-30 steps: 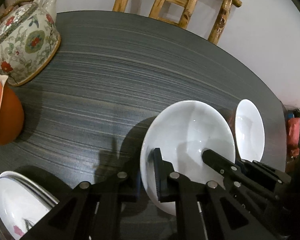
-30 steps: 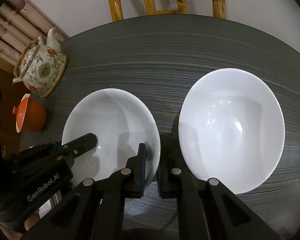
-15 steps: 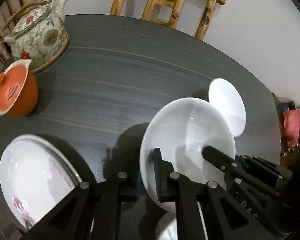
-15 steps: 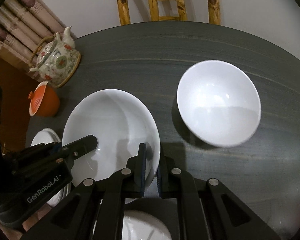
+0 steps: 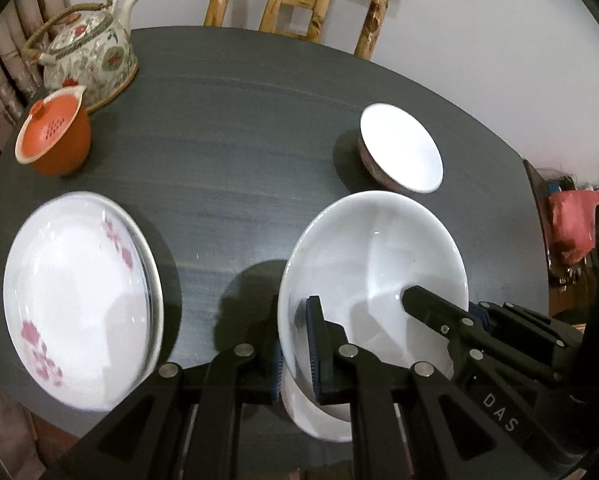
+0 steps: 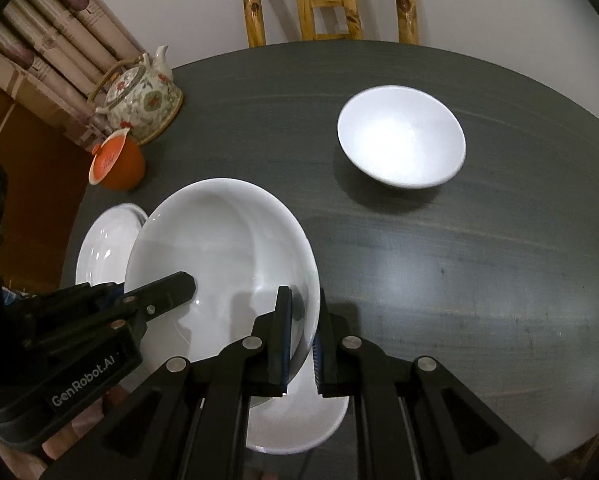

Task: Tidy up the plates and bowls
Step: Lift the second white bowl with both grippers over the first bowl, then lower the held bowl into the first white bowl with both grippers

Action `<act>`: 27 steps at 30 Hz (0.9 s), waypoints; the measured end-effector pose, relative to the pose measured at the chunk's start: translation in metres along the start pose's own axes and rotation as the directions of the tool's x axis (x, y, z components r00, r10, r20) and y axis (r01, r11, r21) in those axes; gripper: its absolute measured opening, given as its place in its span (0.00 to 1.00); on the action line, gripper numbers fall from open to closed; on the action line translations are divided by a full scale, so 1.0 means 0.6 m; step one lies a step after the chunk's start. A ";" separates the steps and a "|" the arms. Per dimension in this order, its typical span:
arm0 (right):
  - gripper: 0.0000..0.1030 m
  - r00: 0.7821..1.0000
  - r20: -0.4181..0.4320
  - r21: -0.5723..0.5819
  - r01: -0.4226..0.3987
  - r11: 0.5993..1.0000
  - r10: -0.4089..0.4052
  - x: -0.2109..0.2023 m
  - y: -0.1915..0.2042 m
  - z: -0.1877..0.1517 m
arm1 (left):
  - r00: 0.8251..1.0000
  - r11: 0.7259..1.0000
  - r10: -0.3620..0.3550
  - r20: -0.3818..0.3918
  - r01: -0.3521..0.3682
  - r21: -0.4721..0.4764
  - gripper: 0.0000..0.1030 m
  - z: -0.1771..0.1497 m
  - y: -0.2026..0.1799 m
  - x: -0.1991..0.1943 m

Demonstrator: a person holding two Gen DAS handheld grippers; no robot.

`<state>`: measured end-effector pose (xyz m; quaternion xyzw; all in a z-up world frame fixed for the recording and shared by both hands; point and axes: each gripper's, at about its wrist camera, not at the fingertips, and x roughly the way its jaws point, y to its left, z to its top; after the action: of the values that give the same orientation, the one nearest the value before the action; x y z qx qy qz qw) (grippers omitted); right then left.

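Two grippers hold one big white bowl [image 5: 373, 264] up over the dark round table [image 5: 235, 128]. My left gripper [image 5: 295, 344] is clamped on the bowl's left rim, one finger inside and one outside. My right gripper [image 6: 301, 340] is clamped on the bowl's right rim the same way. The big bowl has nothing in it but my fingers.

Just under the big bowl, near the table's edge, sits another white bowl [image 6: 299, 424]. I can only see part of it, so I cannot tell what is in it.

A smaller white bowl [image 6: 401, 136] sits well apart, farther back on the table. It looks empty.

On the left side lies a white plate with pink flowers [image 5: 79, 300]. It looks like more than one plate stacked, with no food on top.

Far back on the left stands a flowery teapot [image 5: 89, 60] with its lid on. Just beside it is an orange cup with a lid [image 5: 55, 136].

A wooden chair [image 6: 331, 0] stands behind the table.
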<state>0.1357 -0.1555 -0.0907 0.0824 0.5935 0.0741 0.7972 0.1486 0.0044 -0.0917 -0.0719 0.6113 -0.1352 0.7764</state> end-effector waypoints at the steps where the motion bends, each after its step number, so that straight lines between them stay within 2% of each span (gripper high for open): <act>1: 0.09 1.000 -0.001 0.004 0.000 1.000 0.000 -0.001 0.001 -0.008 | 1.000 1.000 0.005 -0.003 -0.005 0.005 0.10 -0.008 -0.003 0.001; 6: 0.09 1.000 -0.010 0.008 0.004 1.000 -0.004 -0.008 0.001 -0.053 | 1.000 1.000 0.007 -0.019 -0.007 0.014 0.10 -0.043 -0.006 0.008; 13: 0.09 0.999 -0.032 0.016 0.011 1.000 -0.010 -0.002 0.000 -0.088 | 0.999 1.000 0.022 -0.033 -0.021 0.014 0.10 -0.068 -0.007 0.027; 27: 0.10 0.999 -0.048 0.045 -0.004 0.999 0.006 0.020 -0.017 -0.098 | 0.998 0.997 0.052 -0.024 -0.050 0.051 0.11 -0.070 -0.033 0.053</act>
<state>0.0832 -0.1602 -0.1208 0.0999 0.6137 0.0648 0.7805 0.1121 -0.0215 -0.1258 -0.0349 0.6190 -0.1317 0.7735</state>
